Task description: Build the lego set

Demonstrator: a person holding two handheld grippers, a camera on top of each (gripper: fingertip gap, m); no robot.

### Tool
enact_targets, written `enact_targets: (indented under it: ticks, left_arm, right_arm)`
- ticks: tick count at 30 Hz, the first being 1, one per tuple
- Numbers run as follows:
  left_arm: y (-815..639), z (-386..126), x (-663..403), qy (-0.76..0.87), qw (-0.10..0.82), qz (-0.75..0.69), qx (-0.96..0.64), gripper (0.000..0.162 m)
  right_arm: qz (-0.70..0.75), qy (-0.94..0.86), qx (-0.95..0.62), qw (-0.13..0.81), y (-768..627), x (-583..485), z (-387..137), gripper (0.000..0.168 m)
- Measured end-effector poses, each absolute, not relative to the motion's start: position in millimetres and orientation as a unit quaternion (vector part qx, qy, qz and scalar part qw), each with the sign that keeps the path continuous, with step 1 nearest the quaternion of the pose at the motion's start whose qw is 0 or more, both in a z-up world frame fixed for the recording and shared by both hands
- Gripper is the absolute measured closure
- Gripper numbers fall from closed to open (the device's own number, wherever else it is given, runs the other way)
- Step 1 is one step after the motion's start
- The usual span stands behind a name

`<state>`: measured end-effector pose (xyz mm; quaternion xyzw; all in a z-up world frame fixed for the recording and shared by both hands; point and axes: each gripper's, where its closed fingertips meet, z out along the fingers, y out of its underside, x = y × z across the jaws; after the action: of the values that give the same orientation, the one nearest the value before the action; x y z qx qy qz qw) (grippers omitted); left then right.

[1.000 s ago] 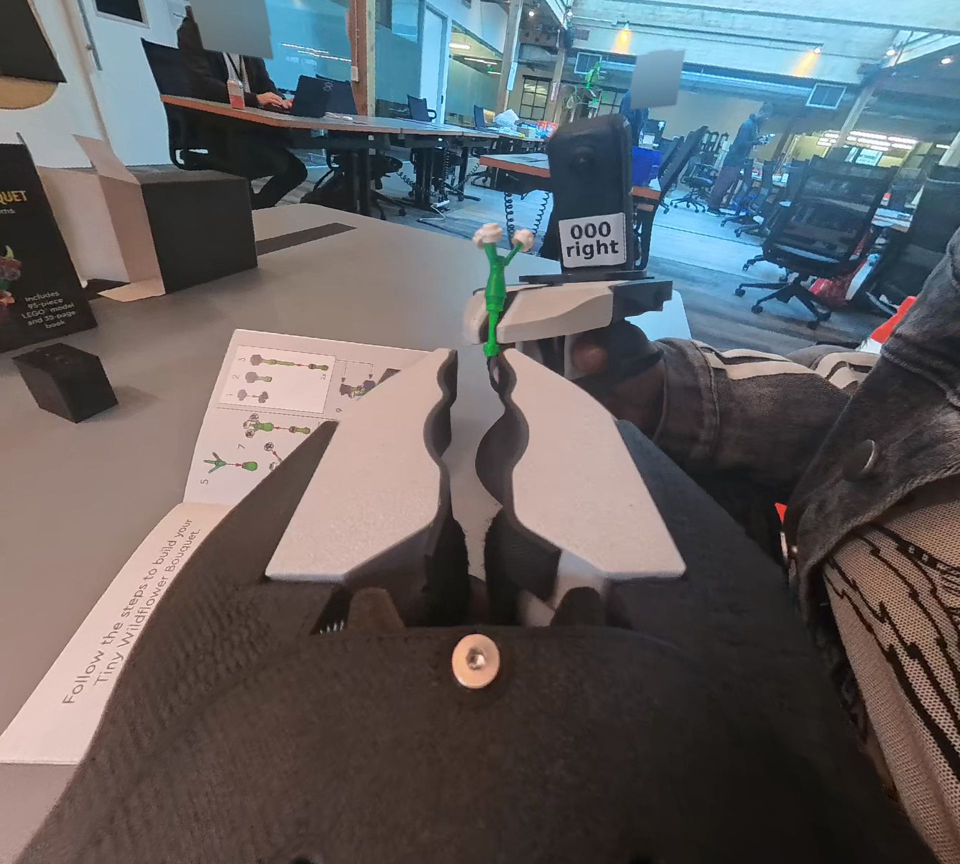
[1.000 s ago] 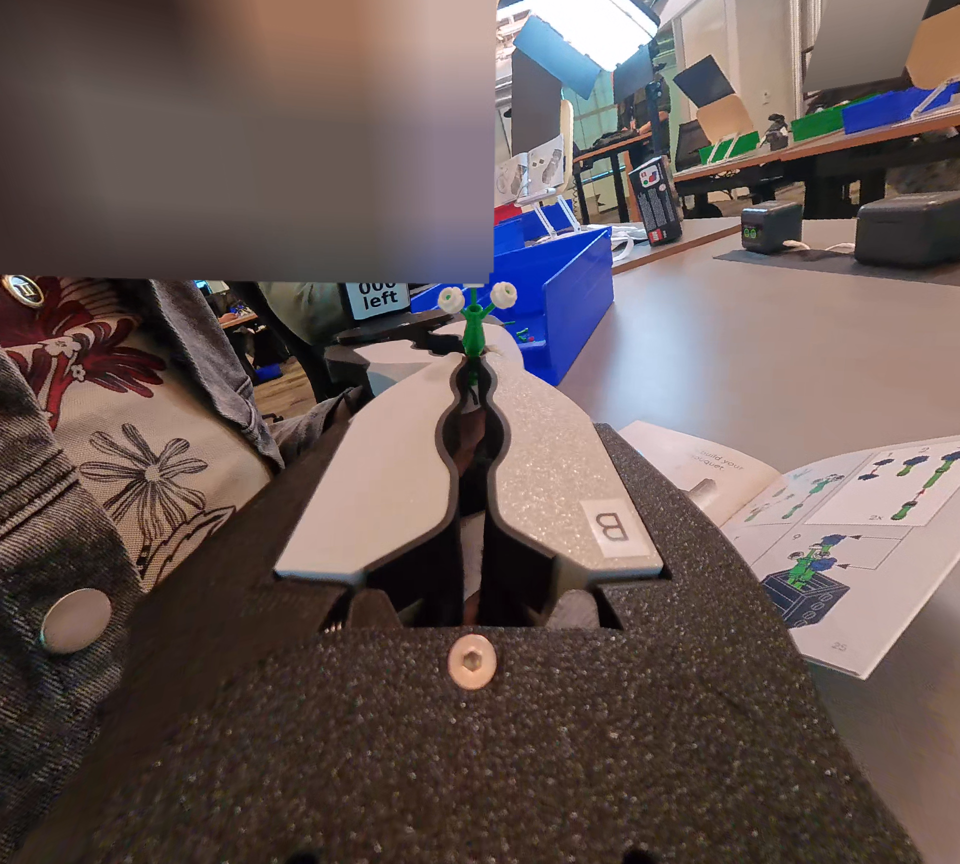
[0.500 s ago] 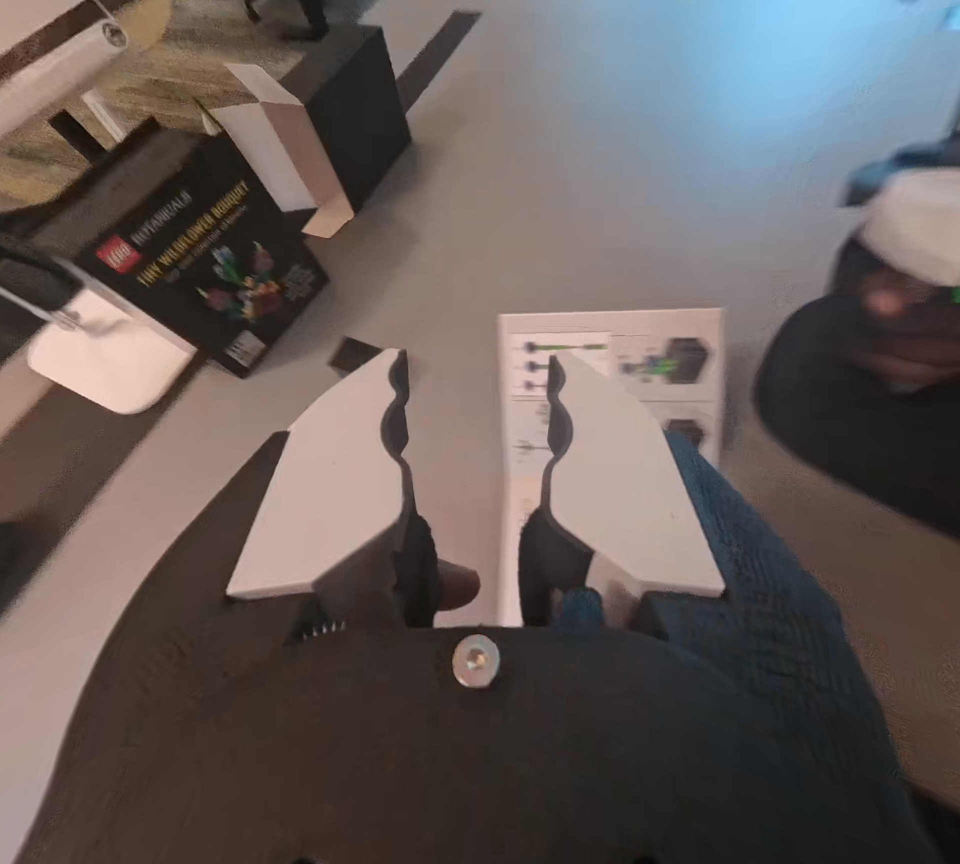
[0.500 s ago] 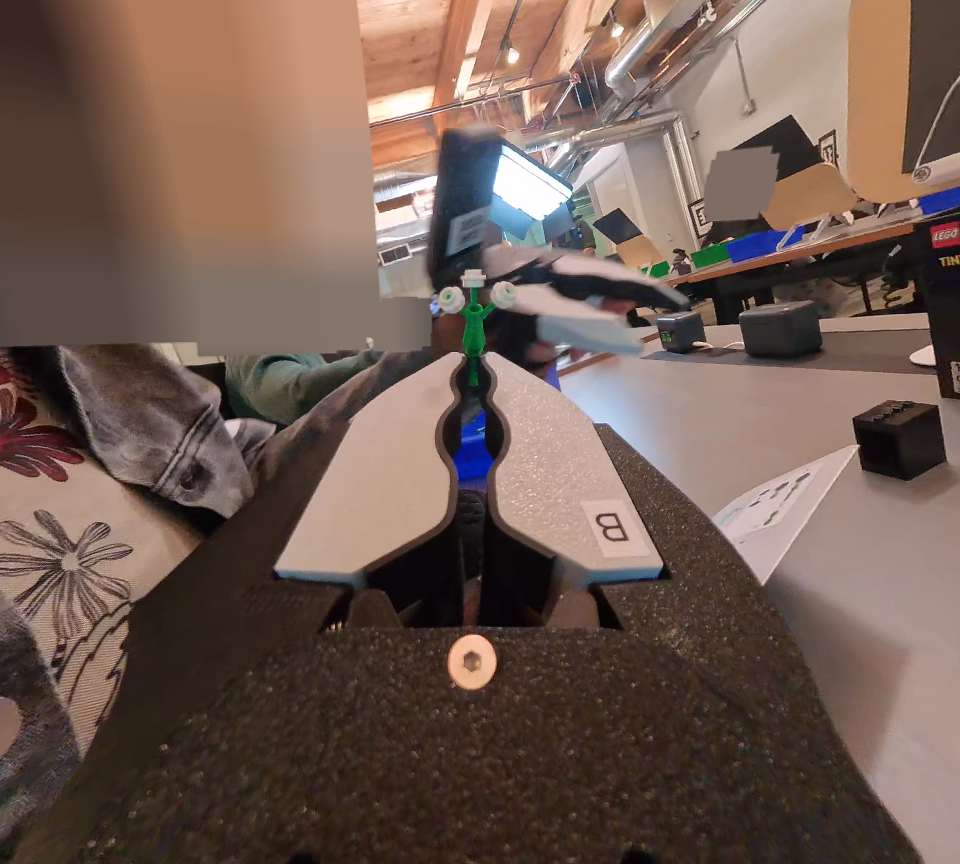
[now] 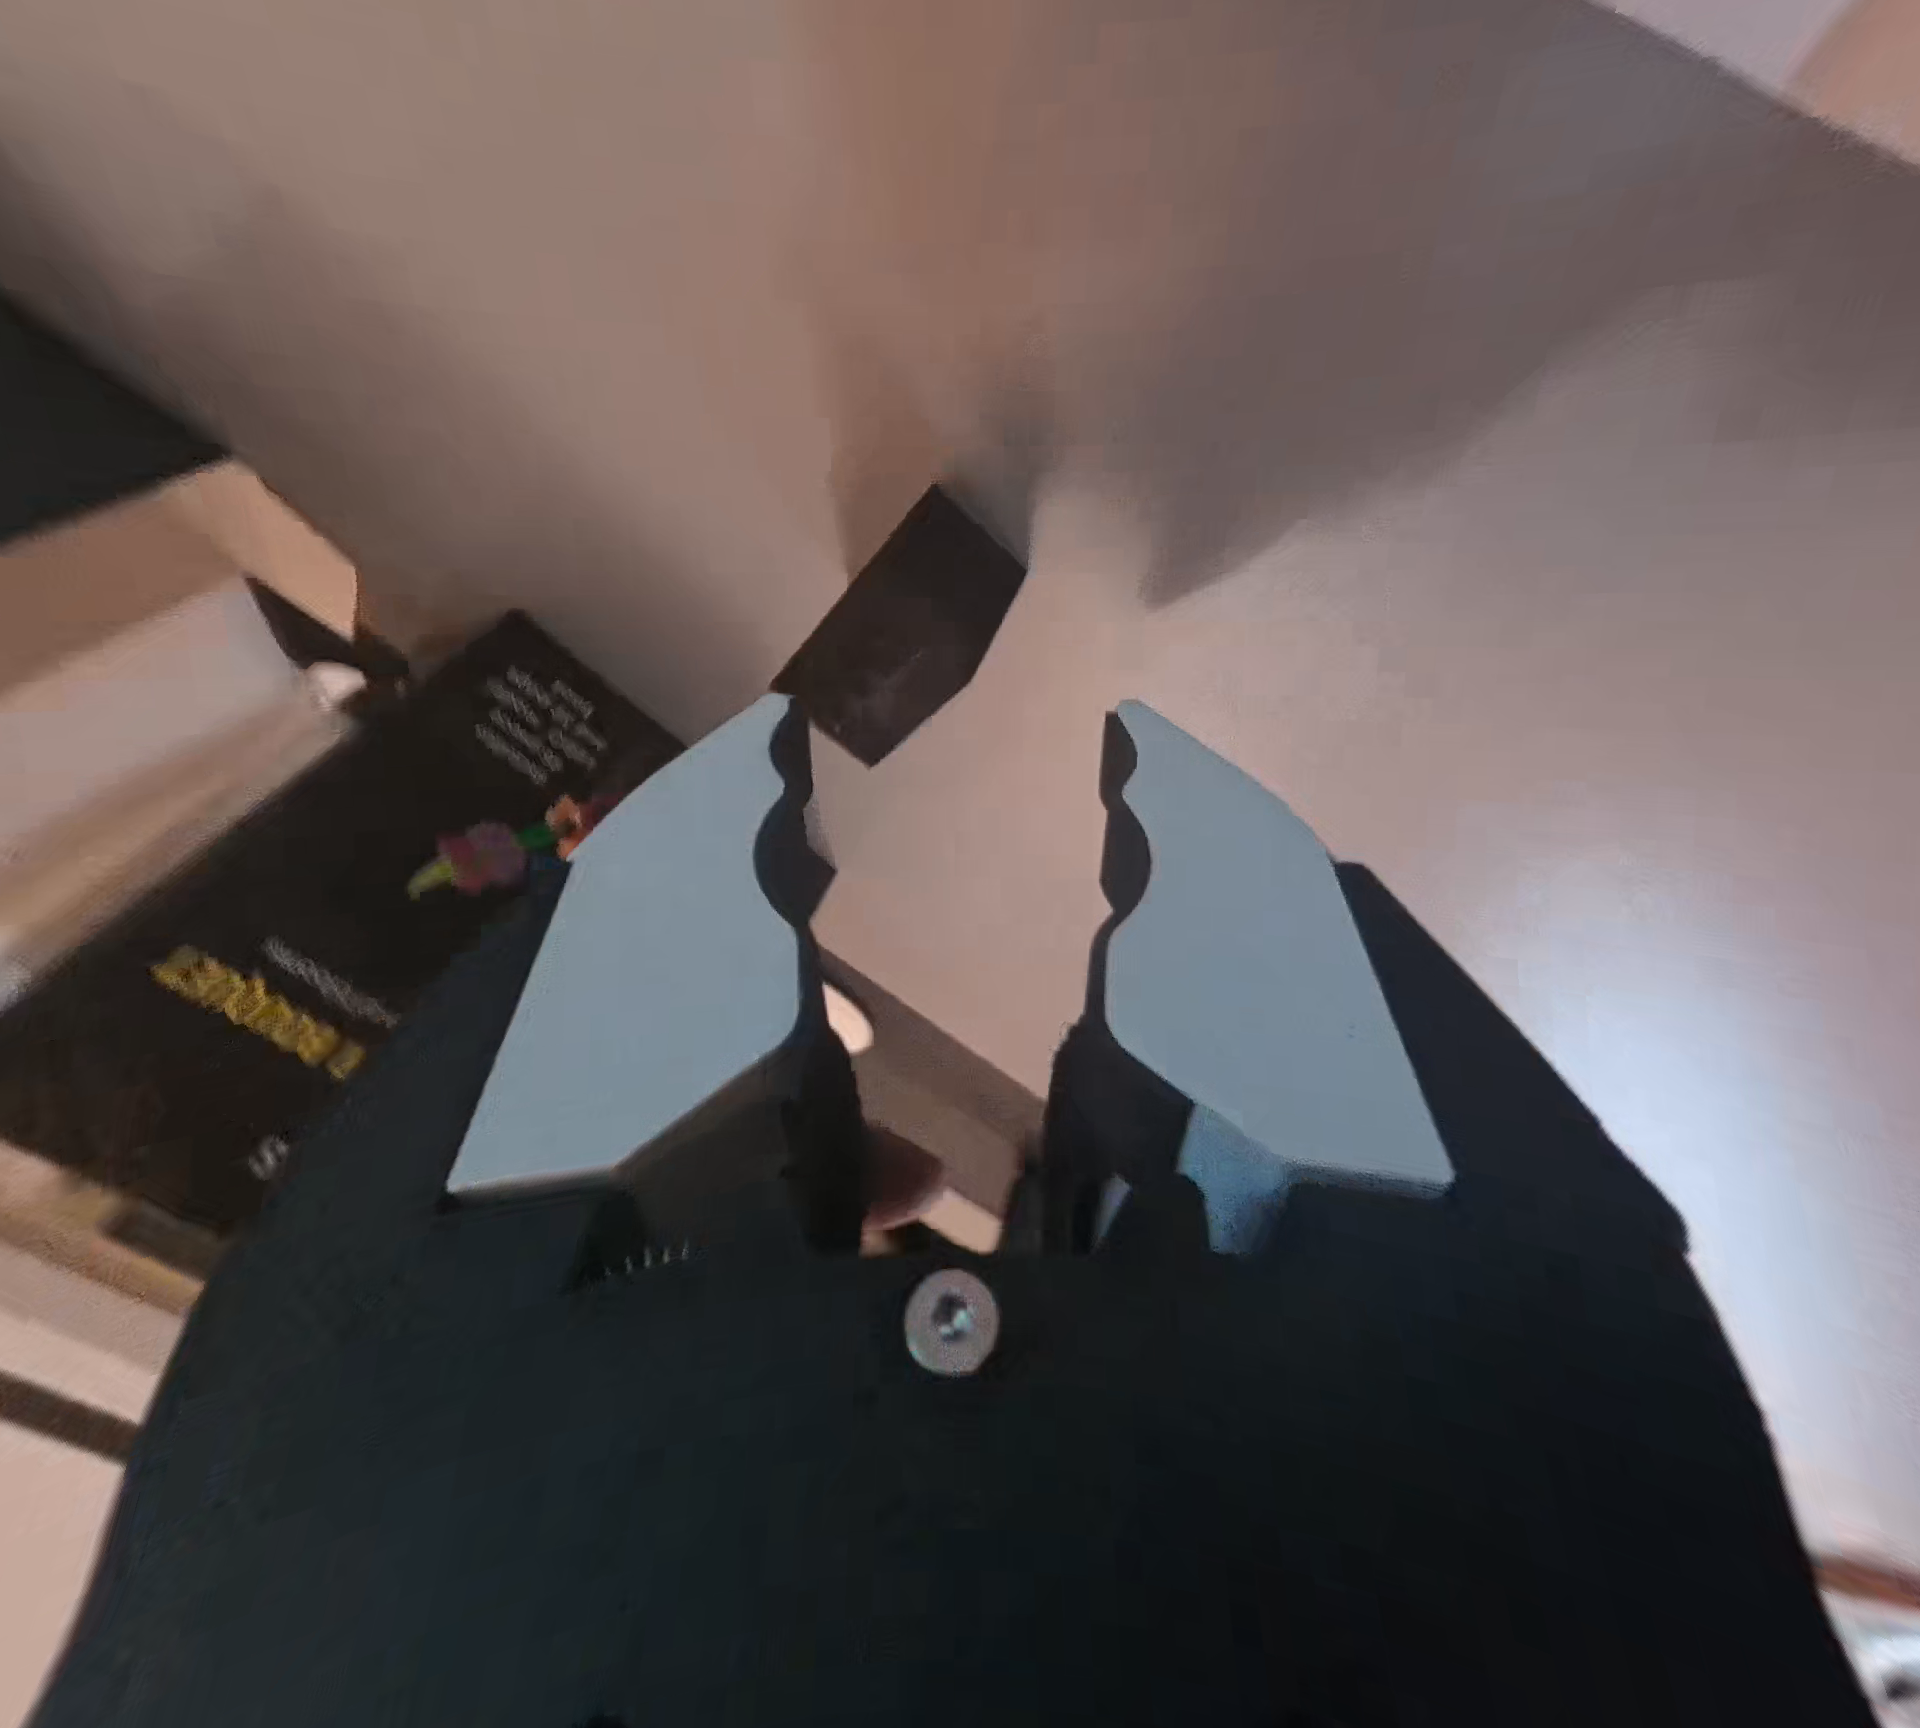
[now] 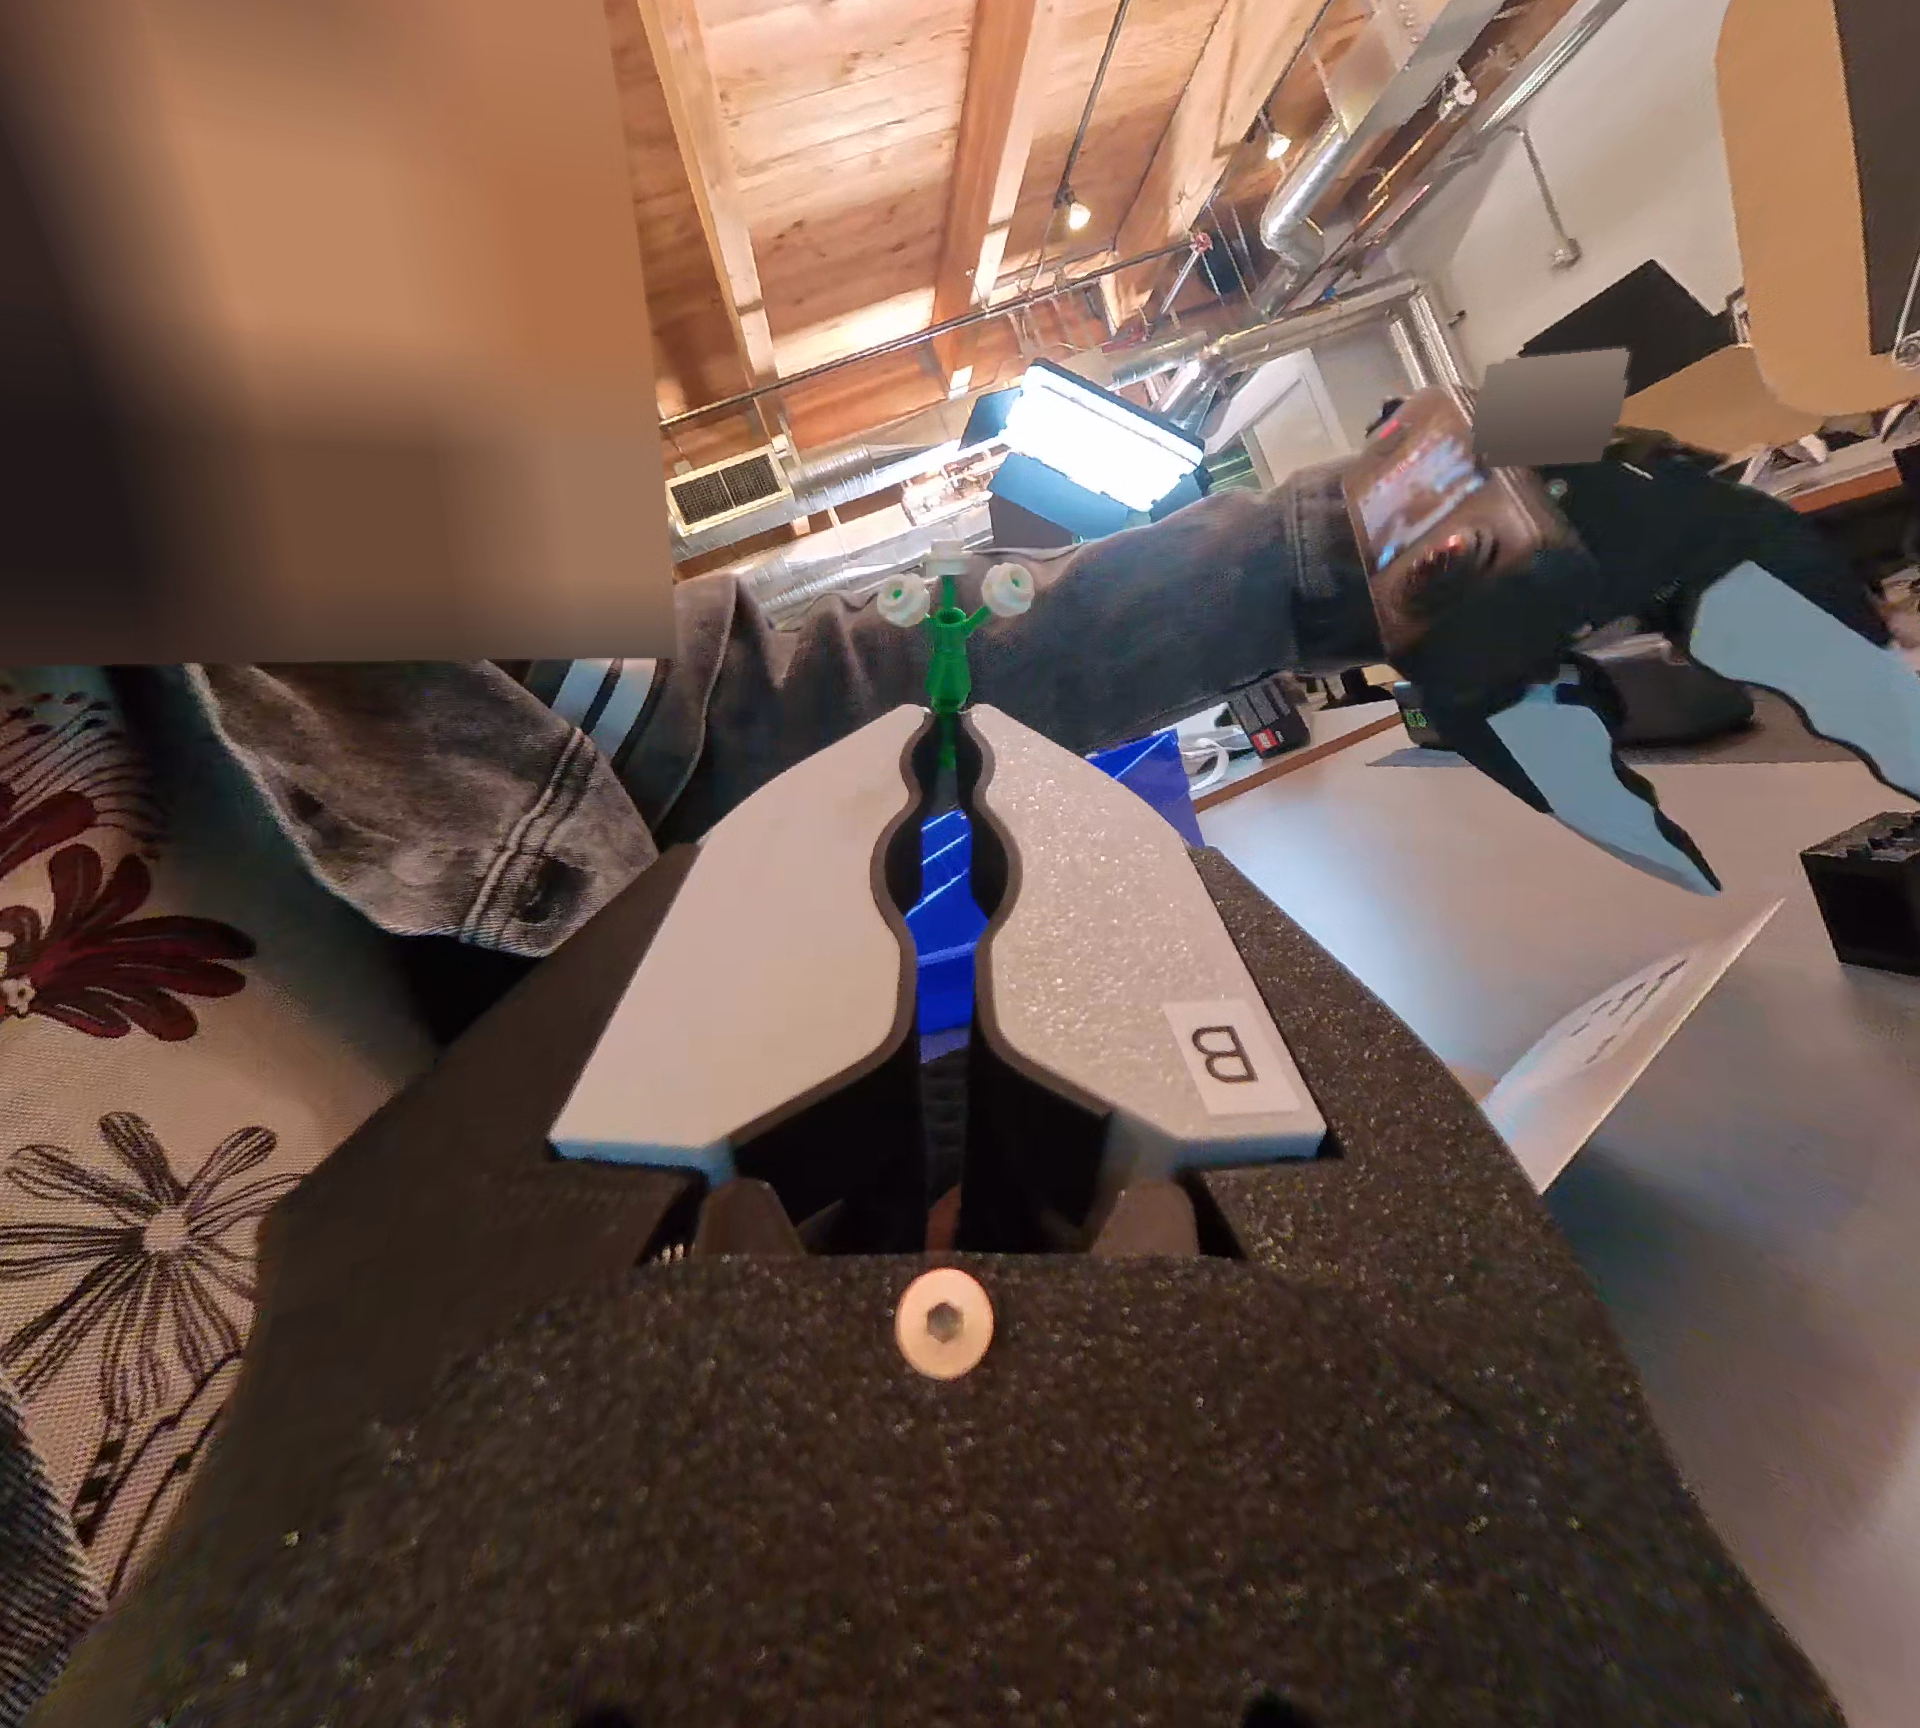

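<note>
Left wrist view: the left gripper [image 5: 951,728] has its jaws wide apart and empty above the grey table [image 5: 1455,639]. A small black block [image 5: 902,629] lies just ahead of the left fingertip, the black set box [image 5: 312,930] off to the left.

Right wrist view: the right gripper [image 6: 948,714] is clamped on the green flower stem [image 6: 945,639], whose white buds stand above the tips. The instruction booklet [image 6: 1621,1044] lies to the right.

l claw [image 5: 951,722] agape, r claw [image 6: 948,714] clamped
</note>
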<state>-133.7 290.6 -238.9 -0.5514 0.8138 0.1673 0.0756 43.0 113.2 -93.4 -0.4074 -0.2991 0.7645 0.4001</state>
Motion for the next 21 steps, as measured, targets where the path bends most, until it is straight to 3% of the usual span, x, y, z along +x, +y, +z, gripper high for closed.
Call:
enact_targets:
  ticks: [6,9,14,17,21]
  left_arm:
    - [308,-242,-120,0.853,0.062,0.176,-0.488,0.117]
    - [308,-251,-129,0.844,0.026,0.159,-0.511,0.129]
    - [301,-252,-123,0.784,0.066,0.087,-0.611,0.131]
    - [302,-249,-123,0.709,0.120,0.058,-0.693,0.133]
    - [317,-231,-112,0.521,0.311,-0.003,-0.795,0.134]
  right_arm:
    - [0.773,-0.293,-0.407,0.387,114,43,-94,0.166]
    - [0.772,-0.297,-0.407,0.387,113,42,-94,0.166]
    - [0.773,-0.295,-0.405,0.390,114,43,-93,0.166]
    - [0.775,-0.291,-0.402,0.391,114,45,-91,0.166]
    - [0.776,-0.287,-0.401,0.393,115,47,-90,0.166]
